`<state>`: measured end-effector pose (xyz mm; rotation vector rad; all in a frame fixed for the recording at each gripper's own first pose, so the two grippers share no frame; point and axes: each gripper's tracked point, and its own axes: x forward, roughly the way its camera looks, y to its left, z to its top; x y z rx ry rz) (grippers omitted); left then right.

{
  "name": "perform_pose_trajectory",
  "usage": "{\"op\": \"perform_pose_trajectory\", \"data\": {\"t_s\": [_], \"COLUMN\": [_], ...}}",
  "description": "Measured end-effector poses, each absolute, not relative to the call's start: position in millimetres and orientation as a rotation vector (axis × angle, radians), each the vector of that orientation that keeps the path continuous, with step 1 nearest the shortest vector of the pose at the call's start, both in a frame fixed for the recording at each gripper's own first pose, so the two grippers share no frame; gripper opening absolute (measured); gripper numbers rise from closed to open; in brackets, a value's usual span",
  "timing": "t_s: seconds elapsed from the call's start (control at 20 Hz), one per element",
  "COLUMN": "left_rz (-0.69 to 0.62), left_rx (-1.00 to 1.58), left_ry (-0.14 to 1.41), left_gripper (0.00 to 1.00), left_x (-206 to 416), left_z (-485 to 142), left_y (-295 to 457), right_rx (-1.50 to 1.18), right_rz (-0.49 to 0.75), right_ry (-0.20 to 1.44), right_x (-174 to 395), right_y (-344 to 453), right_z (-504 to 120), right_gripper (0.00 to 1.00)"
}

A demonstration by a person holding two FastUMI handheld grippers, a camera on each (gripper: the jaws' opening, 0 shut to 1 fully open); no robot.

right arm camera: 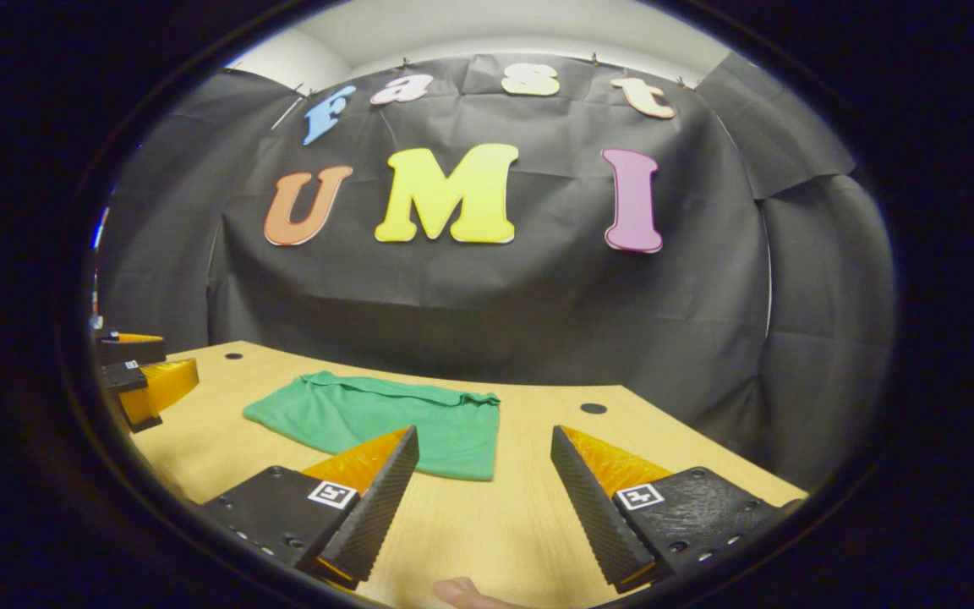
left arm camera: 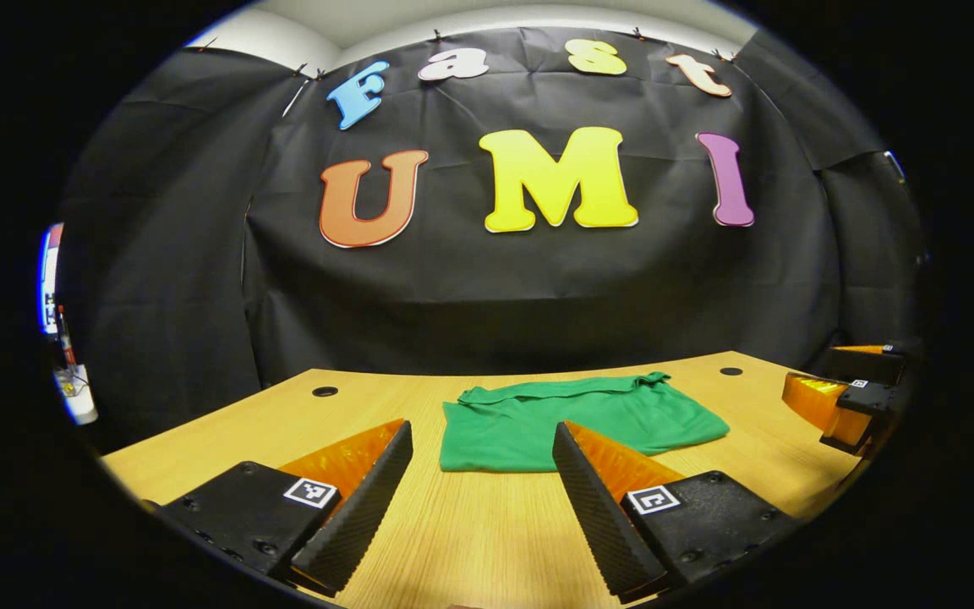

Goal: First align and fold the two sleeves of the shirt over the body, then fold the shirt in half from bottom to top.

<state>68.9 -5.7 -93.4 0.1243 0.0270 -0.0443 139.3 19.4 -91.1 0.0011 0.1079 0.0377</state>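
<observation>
On the surface (left arm camera: 487,541) ahead of both my claws lies the shirt (left arm camera: 571,419), already a compact green rectangle with no sleeve sticking out, its far edge bunched into a soft ridge. From that shape I judge both folds done, or all but done, so what is left is to check and tidy. My left claw (left arm camera: 483,474) hangs just short of the near edge, fingers apart and holding nothing; in the right gripper view the shirt (right arm camera: 385,414) sits left of centre and my right claw (right arm camera: 483,478) hovers near its near right corner, also spread wide and empty. Off at the rim of each view I catch the other claw, well apart from the cloth. If the edges need squaring, I would come in low, pinch only the top layer at a corner, and draw it gently so the lower layers do not drag along the wood. The rumpled far edge is the spot most likely to need smoothing. A fingertip (right arm camera: 462,592) shows at the bottom of the right gripper view.
</observation>
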Motion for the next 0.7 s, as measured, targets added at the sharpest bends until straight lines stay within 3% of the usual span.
{"op": "perform_pose_trajectory", "data": {"t_s": [0.45, 0.7], "left_rz": [-0.062, -0.093], "left_rx": [0.051, 0.063], "left_ry": [0.061, 0.036], "left_gripper": [1.00, 1.00], "left_x": [-59.6, -87.6], "left_z": [-59.7, -61.4], "left_y": [-34.3, -35.6], "right_rx": [0.006, -0.059], "right_rz": [-0.024, -0.022], "right_ry": [0.035, 0.006], "right_x": [-13.7, -62.1], "right_y": [-33.6, -29.4], "right_z": [-21.3, -20.3], "right_gripper": [0.96, 0.95]}}
